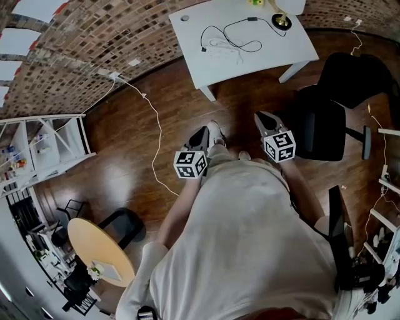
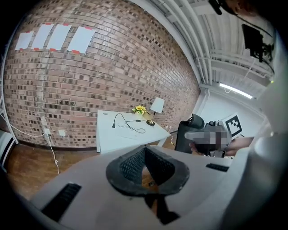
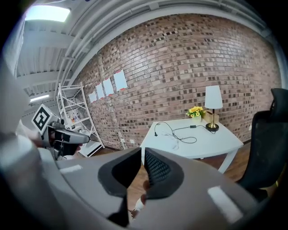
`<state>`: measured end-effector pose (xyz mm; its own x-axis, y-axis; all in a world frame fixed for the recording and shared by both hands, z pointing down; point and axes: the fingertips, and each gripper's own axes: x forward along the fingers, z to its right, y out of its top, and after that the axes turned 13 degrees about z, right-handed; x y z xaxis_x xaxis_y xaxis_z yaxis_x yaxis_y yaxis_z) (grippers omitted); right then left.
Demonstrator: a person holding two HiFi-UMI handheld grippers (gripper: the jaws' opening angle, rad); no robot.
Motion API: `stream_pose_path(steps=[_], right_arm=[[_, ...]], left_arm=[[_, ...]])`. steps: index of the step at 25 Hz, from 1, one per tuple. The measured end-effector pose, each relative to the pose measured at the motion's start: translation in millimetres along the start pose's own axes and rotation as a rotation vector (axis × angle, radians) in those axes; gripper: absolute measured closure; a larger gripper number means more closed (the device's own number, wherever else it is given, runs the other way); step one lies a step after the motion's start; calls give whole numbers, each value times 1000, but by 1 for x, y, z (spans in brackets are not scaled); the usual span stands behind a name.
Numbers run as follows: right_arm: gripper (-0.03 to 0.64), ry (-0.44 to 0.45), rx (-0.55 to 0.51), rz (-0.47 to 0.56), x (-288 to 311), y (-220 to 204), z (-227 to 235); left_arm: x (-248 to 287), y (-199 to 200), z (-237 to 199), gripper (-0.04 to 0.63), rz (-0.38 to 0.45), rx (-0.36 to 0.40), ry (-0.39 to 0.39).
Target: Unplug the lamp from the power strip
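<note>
Lamp (image 1: 282,20) stands on the tabletop (image 1: 269,53), black cord (image 1: 252,19) trailing, well apart from left hand-held gripper (image 1: 201,134) and right hand-held gripper (image 1: 265,119), both pressed together, empty. Plug (image 3: 156,133) likely light, rigid: pinch its body, not the limp cord.

The person is wearing a loose, pale beige shirt (image 1: 250,237). The left gripper (image 1: 201,132) and right gripper (image 1: 265,117) are each showing a light grey shell and black ribbed pads (image 2: 130,166). Each is carrying 1 white cube (image 1: 279,145) with black square markers.
</note>
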<state>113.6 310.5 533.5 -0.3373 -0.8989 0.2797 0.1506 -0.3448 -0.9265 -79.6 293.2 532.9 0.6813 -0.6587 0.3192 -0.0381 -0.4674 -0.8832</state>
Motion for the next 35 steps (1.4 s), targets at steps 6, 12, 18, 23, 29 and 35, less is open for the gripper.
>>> stream_pose_path(steps=[6,12,18,23,29,35], right_arm=[[606,-5,2,-3,62,15,-1],[606,-27,7,-6,110,31,-2],[606,-66,18,-12,147,36,1],[606,-84,22,-9,178,36,1],[606,-82,25,-13,210,39,-8],[606,-97,22,-28,218,38,-4]], left_arm=[[36,28,-48,594,-7,4,-20],[60,51,-91,594,-20,1,-34],[85,69,-126,594,-32,9,-70],[101,77,-154,594,-38,23,-94],[115,82,-183,594,-50,10,-92],[124,83,-187,594,-58,10,-120]])
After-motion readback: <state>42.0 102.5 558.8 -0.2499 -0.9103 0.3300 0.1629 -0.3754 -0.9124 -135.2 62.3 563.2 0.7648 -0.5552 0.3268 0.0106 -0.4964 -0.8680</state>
